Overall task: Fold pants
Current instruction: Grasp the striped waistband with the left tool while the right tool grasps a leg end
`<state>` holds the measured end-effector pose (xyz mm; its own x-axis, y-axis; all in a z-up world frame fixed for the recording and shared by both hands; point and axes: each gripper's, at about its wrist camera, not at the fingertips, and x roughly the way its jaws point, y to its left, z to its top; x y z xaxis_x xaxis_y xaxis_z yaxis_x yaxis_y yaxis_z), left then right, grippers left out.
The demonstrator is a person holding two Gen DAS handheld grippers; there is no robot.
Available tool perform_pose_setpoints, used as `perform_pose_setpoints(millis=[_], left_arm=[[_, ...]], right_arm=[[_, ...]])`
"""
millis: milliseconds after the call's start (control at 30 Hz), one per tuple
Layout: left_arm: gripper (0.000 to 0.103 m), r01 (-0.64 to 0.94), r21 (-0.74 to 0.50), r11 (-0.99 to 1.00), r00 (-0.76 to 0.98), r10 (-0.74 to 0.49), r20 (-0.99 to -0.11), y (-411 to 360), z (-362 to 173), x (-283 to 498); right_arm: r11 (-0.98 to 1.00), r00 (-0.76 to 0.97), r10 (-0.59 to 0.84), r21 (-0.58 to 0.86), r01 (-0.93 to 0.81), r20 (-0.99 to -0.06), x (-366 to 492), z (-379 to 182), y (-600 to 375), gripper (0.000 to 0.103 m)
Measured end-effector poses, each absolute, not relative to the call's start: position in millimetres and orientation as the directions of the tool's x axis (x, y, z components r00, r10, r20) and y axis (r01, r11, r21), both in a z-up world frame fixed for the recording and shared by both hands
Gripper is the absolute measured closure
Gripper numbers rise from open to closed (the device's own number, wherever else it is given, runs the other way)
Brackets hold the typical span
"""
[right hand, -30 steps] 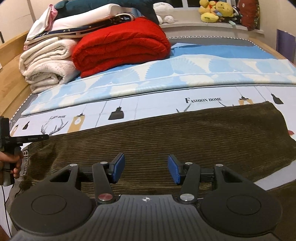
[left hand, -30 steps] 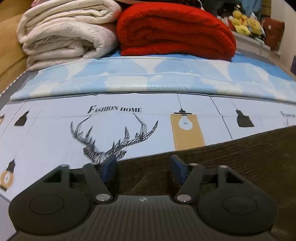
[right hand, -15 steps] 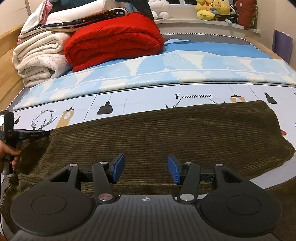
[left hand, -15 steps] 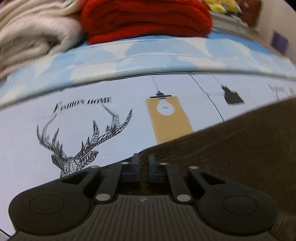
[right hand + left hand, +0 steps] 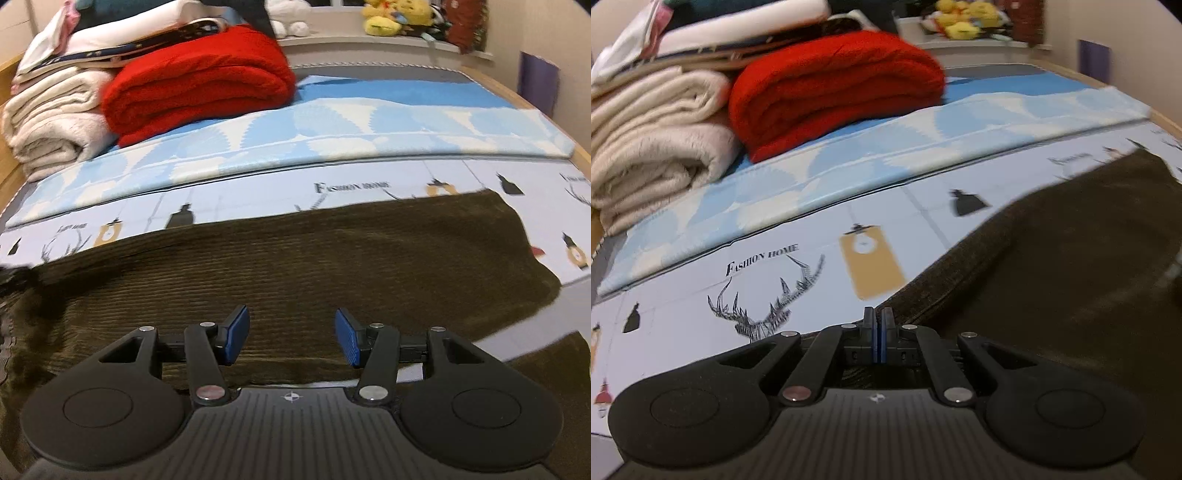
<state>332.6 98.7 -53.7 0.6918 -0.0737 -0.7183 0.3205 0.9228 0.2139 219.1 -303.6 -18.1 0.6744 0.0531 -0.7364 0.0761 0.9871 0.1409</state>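
Dark brown corduroy pants lie spread across the printed bedsheet. In the left wrist view my left gripper is shut on the far edge of the pants at their left end. That edge rises in a ridge toward the fingertips. My right gripper hovers over the near middle of the pants. Its blue pads stand apart and are open with nothing between them. A dark blur at the far left of the right wrist view hides the lifted end.
Folded cream blankets and a red blanket are stacked at the back left on a blue-and-white mat. Plush toys sit on the far ledge. A wooden bed frame borders the right side.
The left gripper closed on the pants edge, then rose and rolled, lifting that edge. The right gripper drifted slightly and stayed open.
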Motion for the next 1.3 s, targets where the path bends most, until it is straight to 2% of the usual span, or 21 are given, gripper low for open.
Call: perform_pose_setpoints(millis=[267, 367, 400, 500, 533, 567, 633, 767, 833, 1000, 1100, 1300], left_arm=[[0.102, 0.397, 0.235, 0.887, 0.672, -0.107, -0.732, 77, -15, 181], [0.103, 0.415, 0.134, 0.9, 0.587, -0.153, -0.795, 85, -21, 147], [0.103, 0.379, 0.088, 0.921, 0.572, -0.158, -0.805, 94, -23, 142], [0.091, 0.181, -0.08, 0.98, 0.567, -0.171, -0.806, 134, -24, 140], [0.077, 0.087, -0.173, 0.981, 0.552, -0.192, -0.811, 154, -27, 143], [0.055, 0.01, -0.239, 0.971, 0.535, -0.207, -0.819, 170, -32, 144], [0.045, -0.139, -0.324, 0.936, 0.48, -0.223, -0.849, 196, -47, 149], [0.045, -0.332, -0.387, 0.86, 0.401, -0.243, -0.883, 227, -77, 162], [0.041, -0.379, -0.399, 0.835, 0.384, -0.251, -0.889, 235, -87, 169], [0.034, -0.452, -0.373, 0.811, 0.349, -0.224, -0.91, 241, -96, 185], [0.031, -0.477, -0.382, 0.792, 0.346, -0.23, -0.91, 246, -101, 191], [0.031, -0.499, -0.356, 0.79, 0.306, -0.224, -0.925, 245, -115, 204]], right_arm=[[0.954, 0.663, 0.02, 0.213, 0.211, -0.749, 194, -20, -332, 0.05], [0.946, 0.67, 0.018, 0.23, 0.229, -0.742, 182, -17, -338, 0.05], [0.943, 0.673, 0.019, 0.236, 0.234, -0.74, 179, -16, -340, 0.05], [0.927, 0.688, 0.02, 0.271, 0.26, -0.726, 173, -13, -351, 0.049], [0.918, 0.692, 0.019, 0.288, 0.274, -0.721, 172, -13, -356, 0.049], [0.907, 0.696, 0.022, 0.307, 0.287, -0.717, 171, -12, -360, 0.049], [0.882, 0.705, 0.042, 0.358, 0.307, -0.708, 172, -13, -369, 0.049], [0.85, 0.736, 0.081, 0.432, 0.301, -0.672, 175, -12, -380, 0.045], [0.852, 0.748, 0.064, 0.426, 0.304, -0.661, 179, -11, -384, 0.044], [0.778, 0.751, 0.038, 0.49, 0.392, -0.66, 185, -19, -417, 0.044], [0.734, 0.717, 0.001, 0.488, 0.473, -0.697, 192, -33, -435, 0.044], [0.694, 0.671, 0.038, 0.503, 0.516, -0.741, 215, -64, -441, 0.044]])
